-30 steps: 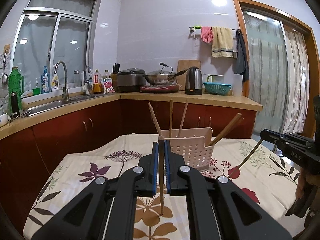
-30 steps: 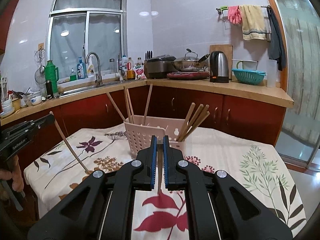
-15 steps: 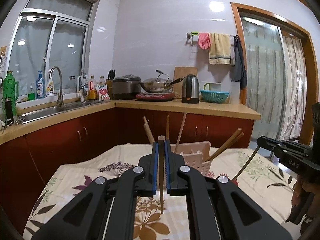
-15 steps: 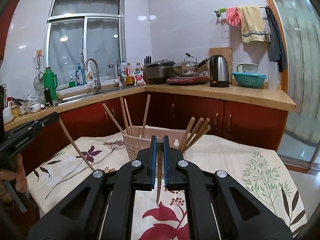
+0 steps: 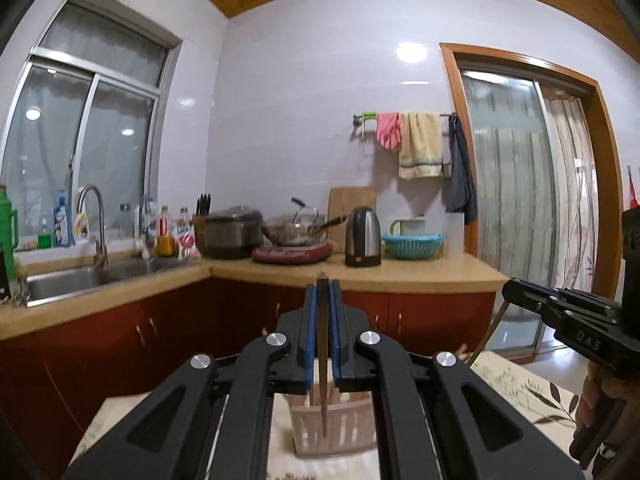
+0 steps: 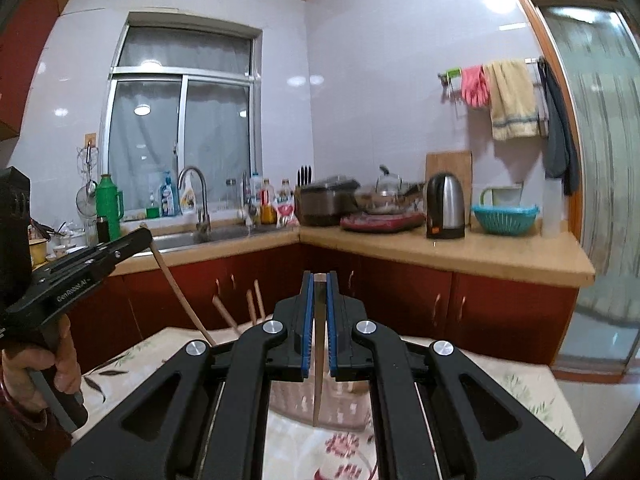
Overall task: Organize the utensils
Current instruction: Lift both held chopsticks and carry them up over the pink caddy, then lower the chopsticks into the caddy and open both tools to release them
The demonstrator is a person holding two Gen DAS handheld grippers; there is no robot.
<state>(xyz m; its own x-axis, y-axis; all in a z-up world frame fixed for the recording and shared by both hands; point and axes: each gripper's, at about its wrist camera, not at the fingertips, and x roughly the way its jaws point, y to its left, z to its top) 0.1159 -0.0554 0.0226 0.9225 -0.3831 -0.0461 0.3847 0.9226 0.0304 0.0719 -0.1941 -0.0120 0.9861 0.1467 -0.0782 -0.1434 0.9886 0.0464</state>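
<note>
My left gripper (image 5: 322,292) is shut on a wooden chopstick (image 5: 322,360) that hangs down between the blue pads, its tip over the pink slotted utensil basket (image 5: 336,430). My right gripper (image 6: 319,284) is shut on another wooden chopstick (image 6: 318,368), tip pointing down in front of the same basket (image 6: 340,404). Several chopsticks (image 6: 252,306) stand in the basket. The left gripper shows at the left in the right wrist view (image 6: 149,234), its chopstick (image 6: 182,300) slanting down. The right gripper shows at the right in the left wrist view (image 5: 506,286).
The basket stands on a table with a floral cloth (image 6: 520,392). Behind it runs a counter (image 5: 420,276) with red cabinets, a sink (image 5: 80,280), a rice cooker, a wok, a kettle (image 5: 362,236) and a teal colander. A glass door (image 5: 516,220) is at the right.
Both grippers have risen and tilted upward with their chopsticks still held; the basket and table have dropped low in both views and sit closer under the fingers.
</note>
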